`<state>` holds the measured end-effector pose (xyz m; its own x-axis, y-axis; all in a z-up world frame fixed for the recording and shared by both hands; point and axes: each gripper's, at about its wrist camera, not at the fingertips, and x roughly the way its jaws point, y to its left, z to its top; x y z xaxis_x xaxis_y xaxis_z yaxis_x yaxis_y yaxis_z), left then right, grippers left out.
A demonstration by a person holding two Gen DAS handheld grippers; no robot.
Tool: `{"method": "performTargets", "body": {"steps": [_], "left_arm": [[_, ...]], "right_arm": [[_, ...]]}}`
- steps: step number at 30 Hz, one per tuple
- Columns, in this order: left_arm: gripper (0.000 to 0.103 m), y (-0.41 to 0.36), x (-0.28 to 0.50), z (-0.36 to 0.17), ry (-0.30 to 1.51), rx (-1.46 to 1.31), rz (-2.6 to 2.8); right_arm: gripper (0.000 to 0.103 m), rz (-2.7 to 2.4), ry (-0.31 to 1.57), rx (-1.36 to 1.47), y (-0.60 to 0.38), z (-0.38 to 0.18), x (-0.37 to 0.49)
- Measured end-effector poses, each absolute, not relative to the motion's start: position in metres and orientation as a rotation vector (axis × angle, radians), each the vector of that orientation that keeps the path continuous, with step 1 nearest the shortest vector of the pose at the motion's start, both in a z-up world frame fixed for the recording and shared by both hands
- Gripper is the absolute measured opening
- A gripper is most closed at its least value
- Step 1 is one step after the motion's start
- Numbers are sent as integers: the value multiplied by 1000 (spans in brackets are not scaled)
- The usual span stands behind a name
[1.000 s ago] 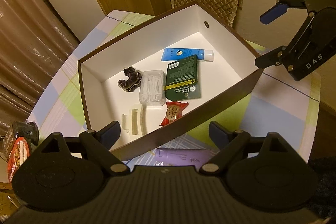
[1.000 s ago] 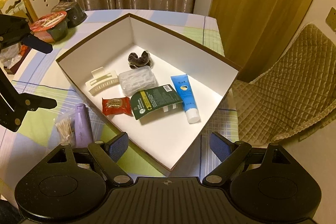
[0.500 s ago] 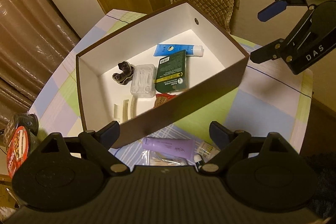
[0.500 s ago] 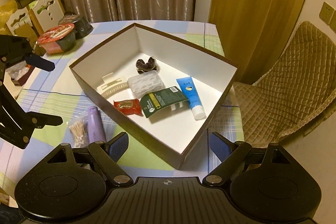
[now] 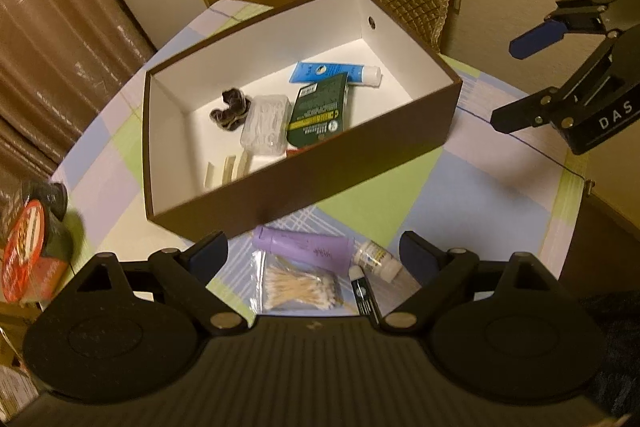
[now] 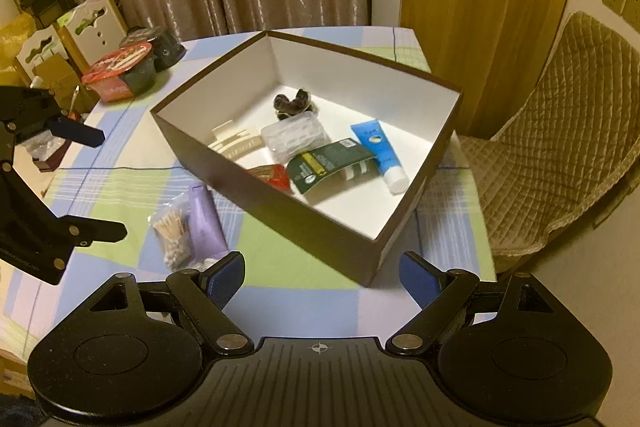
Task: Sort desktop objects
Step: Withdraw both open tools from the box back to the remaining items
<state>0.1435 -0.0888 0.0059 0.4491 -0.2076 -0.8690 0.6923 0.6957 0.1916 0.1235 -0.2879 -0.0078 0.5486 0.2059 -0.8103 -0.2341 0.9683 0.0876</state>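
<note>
A brown box (image 5: pixel 304 183) (image 6: pixel 280 215) with a white inside sits on the checked tablecloth. In it lie a blue tube (image 5: pixel 336 73) (image 6: pixel 380 155), a green sachet (image 5: pixel 320 111) (image 6: pixel 328 163), a clear case (image 5: pixel 266 125), a dark scrunchie (image 5: pixel 230 109), a cream hair clip (image 6: pixel 236 143) and a red packet (image 6: pixel 272 175). Outside its near wall lie a purple tube (image 5: pixel 304 247) (image 6: pixel 204 223), a bag of cotton swabs (image 5: pixel 298 287) (image 6: pixel 172 235), a small white bottle (image 5: pixel 376 259) and a black stick (image 5: pixel 364 293). My left gripper (image 5: pixel 314 253) (image 6: pixel 100 183) hovers open above these loose items. My right gripper (image 6: pixel 320 275) (image 5: pixel 520 79) hangs open off the box's corner, holding nothing.
Two sealed noodle cups (image 6: pixel 124 75) (image 5: pixel 28 251) stand at the table's far side by a tissue box (image 6: pixel 44 151). A quilted chair (image 6: pixel 560 147) stands past the table edge beside the box. Curtains hang behind.
Both grippers have drawn back from the box, which now looks smaller. The swab bag, white bottle and black stick have come into the left wrist view. Both grippers stay open.
</note>
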Motion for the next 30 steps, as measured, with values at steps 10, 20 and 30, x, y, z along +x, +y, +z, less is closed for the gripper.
{"method": "performTargets", "body": {"steps": [10,20,30], "left_arm": [[91,-59,132,-21,1009,515,-541],[91,-23,116,-46,1051,424,-496],[90,-4,108,-70,1080,318,-473]], "right_arm": [[87,250,981,37,-285,-30,111],[87,231,1004,76,-286,-53,103],[87,233,1065,130,-275,-92,98]]}}
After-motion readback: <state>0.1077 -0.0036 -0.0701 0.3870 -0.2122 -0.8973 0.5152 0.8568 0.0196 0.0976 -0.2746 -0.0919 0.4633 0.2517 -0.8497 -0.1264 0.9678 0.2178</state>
